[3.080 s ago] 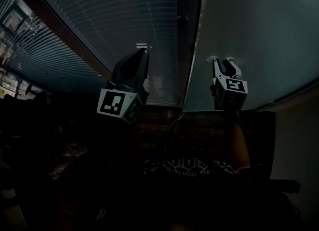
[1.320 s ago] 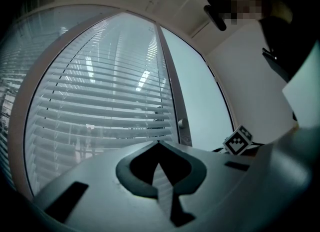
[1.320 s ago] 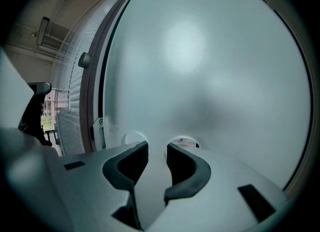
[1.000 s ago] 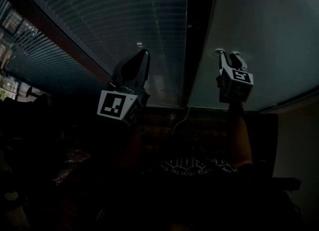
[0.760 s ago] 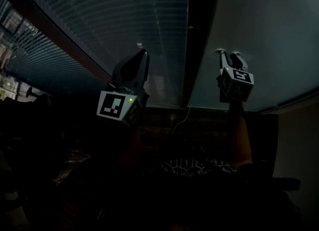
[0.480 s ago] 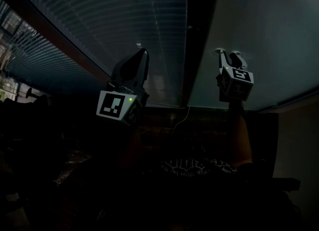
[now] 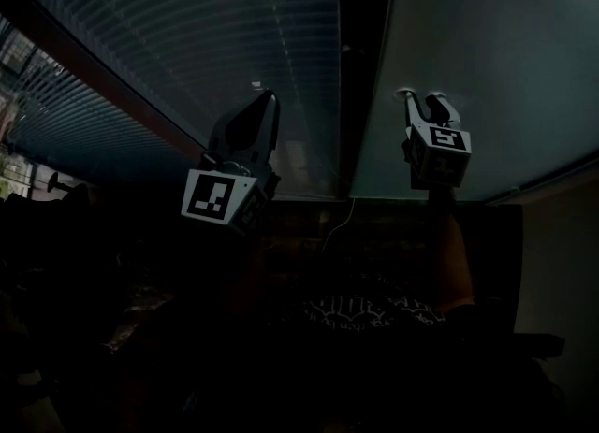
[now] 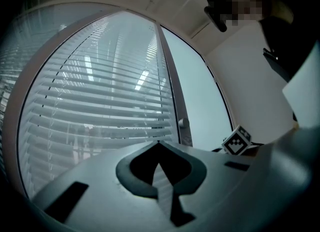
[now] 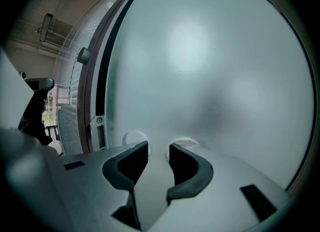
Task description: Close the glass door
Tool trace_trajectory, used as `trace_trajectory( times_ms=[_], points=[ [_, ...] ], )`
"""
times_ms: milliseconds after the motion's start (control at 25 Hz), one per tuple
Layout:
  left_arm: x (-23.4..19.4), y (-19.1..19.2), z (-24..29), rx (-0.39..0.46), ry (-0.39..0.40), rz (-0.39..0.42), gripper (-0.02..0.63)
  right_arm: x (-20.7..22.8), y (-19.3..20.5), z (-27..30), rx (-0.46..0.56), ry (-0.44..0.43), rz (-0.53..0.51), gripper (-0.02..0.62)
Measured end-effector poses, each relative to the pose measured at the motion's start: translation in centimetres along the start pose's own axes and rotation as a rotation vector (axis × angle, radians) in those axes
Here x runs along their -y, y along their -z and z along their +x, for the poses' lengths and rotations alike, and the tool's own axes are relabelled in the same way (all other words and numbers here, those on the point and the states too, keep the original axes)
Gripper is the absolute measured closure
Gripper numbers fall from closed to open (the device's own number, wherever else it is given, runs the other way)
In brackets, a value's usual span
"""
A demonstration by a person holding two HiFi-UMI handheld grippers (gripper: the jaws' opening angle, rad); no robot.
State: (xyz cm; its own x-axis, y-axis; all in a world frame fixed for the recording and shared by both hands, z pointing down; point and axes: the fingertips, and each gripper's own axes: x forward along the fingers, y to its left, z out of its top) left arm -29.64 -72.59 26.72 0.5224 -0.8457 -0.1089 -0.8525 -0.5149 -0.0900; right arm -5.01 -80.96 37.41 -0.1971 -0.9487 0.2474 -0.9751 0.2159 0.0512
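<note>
The frosted glass door [image 7: 487, 48] fills the right of the head view, beside a dark upright frame [image 7: 363, 76] that carries a small round knob [image 7: 346, 48]. My right gripper [image 7: 421, 96] is raised against the pane, jaws a little apart, holding nothing. In the right gripper view both fingertips [image 9: 172, 148] of the right gripper [image 9: 157, 148] touch the frosted glass door [image 9: 215, 65]. A dark gap [image 9: 102, 90] runs along the door's left edge. My left gripper [image 7: 267, 99] is shut and empty, held up in front of the blinds [image 7: 215, 38].
The left gripper [image 8: 159, 143] looks at a glass panel with slatted blinds [image 8: 100, 100], the frame with its knob [image 8: 183, 123] and the right gripper's marker cube [image 8: 236, 142]. A metal bracket [image 9: 99, 121] sits on the frame near the door edge. A person's torso fills the dark lower head view.
The right gripper has kept its tips on the frosted pane and sits slightly higher and further right than three seconds ago. The left gripper has hardly moved.
</note>
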Motion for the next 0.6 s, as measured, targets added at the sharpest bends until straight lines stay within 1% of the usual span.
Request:
trace_trajectory(
  times_ms=[280, 360, 400, 480, 520, 600],
  points=[
    [0.1, 0.2, 0.2, 0.001, 0.009, -0.004, 0.604, -0.6, 0.9, -2.0, -0.019, -0.008, -0.006, 0.48],
    [0.3, 0.1, 0.1, 0.003, 0.012, -0.004, 0.604, -0.6, 0.7, -2.9, -0.005, 0.0, -0.006, 0.483],
    [0.3, 0.0, 0.1, 0.004, 0.013, -0.004, 0.604, -0.6, 0.4, -3.2, 0.009, 0.009, -0.008, 0.496],
    [0.4, 0.0, 0.2, 0.006, 0.017, -0.004, 0.604, -0.5, -0.4, -3.8, 0.041, 0.03, -0.021, 0.574],
    [0.5, -0.1, 0.2, 0.006, 0.019, -0.004, 0.604, -0.4, -0.9, -4.1, 0.056, 0.036, -0.025, 0.589],
    [0.7, -0.1, 0.1, 0.006, 0.021, -0.005, 0.604, -0.5, -1.8, -4.8, 0.091, 0.028, -0.016, 0.592]
  ],
)
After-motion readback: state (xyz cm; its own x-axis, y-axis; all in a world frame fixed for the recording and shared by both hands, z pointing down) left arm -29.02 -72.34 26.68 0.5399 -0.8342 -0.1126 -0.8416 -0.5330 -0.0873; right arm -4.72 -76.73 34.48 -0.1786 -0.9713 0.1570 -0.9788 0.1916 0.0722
